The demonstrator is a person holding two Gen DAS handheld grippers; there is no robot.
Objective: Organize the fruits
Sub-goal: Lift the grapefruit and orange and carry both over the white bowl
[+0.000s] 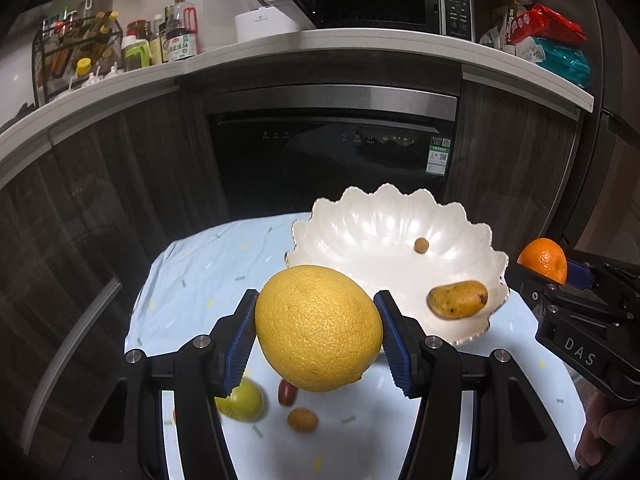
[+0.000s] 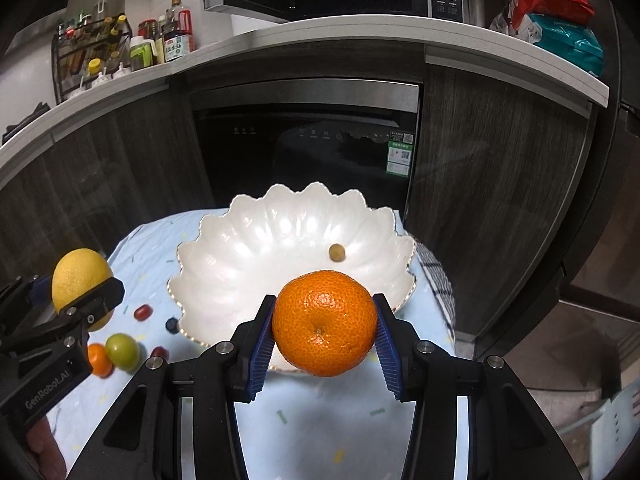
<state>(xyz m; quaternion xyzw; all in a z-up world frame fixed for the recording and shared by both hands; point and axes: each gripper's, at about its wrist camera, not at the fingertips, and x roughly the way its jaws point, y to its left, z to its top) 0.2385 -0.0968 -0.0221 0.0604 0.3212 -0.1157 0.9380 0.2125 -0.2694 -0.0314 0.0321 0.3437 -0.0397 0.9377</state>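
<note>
Your left hand-held gripper (image 1: 318, 334) pinches the yellow citrus (image 1: 318, 328) above the tabletop (image 1: 192, 280). Your right hand-held gripper (image 2: 325, 332) pinches the orange (image 2: 325, 322) over the near rim of the white bowl (image 2: 248, 264). The bowl lies at 1 o'clock from the citrus and holds 2 fruits.

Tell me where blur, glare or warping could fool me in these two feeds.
Left wrist view: small fruits under the yellow citrus are smeared; the counter edge bows from the fisheye. Right wrist view: glare patches whiten the bowl interior; the orange is sharp, the loose fruits at lower left soft.
</note>
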